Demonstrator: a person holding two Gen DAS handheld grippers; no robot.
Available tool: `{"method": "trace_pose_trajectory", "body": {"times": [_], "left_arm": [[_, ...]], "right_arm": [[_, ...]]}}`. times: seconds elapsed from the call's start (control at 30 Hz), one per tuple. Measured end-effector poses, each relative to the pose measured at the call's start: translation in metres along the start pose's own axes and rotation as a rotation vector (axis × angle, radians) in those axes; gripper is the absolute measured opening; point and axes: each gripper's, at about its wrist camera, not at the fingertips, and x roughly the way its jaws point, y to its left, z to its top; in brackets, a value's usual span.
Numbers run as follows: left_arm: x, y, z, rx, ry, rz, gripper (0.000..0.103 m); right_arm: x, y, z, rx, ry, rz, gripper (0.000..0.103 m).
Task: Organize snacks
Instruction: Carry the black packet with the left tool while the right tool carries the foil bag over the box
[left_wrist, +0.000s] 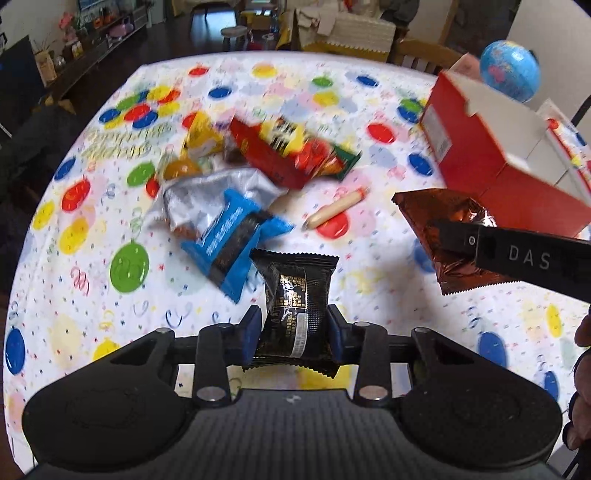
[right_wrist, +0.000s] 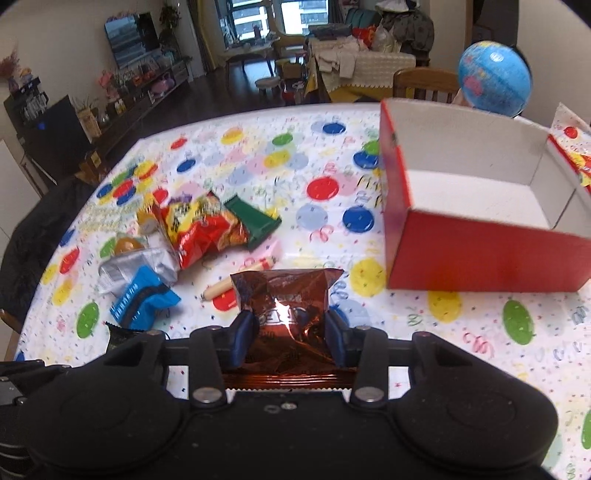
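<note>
Snacks in both grips: my left hand-held gripper (left_wrist: 293, 328) clamps the black packet (left_wrist: 295, 295), right hand-held gripper (right_wrist: 290, 334) clamps the brown foil packet (right_wrist: 286, 306), both above the table (right_wrist: 332, 155), near the red box (right_wrist: 480, 254).

Beyond the table's balloon-print cloth (right_wrist: 258, 155), a dark floor (right_wrist: 236, 79) ran toward bright windows (right_wrist: 277, 14) at twelve o'clock. A television (right_wrist: 133, 37) hung on the pale wall at ten o'clock above a low cluttered shelf (right_wrist: 147, 92). A wooden chair (right_wrist: 424, 85) and a blue globe (right_wrist: 495, 83) stood at two o'clock.
</note>
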Motion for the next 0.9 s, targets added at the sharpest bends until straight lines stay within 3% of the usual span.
{"method": "trace_pose_trajectory", "body": {"times": [0.47, 0.9], "left_arm": [[-0.053, -0.046, 0.053, 0.093, -0.101, -0.083, 0.036], [-0.048, -0.135, 0.115, 0.238, -0.136, -0.160, 0.036]], "right_arm": [[-0.071, -0.038, 0.038, 0.039, -0.127, -0.030, 0.040], [-0.090, -0.117, 0.074, 0.088, -0.189, -0.128, 0.040]]}}
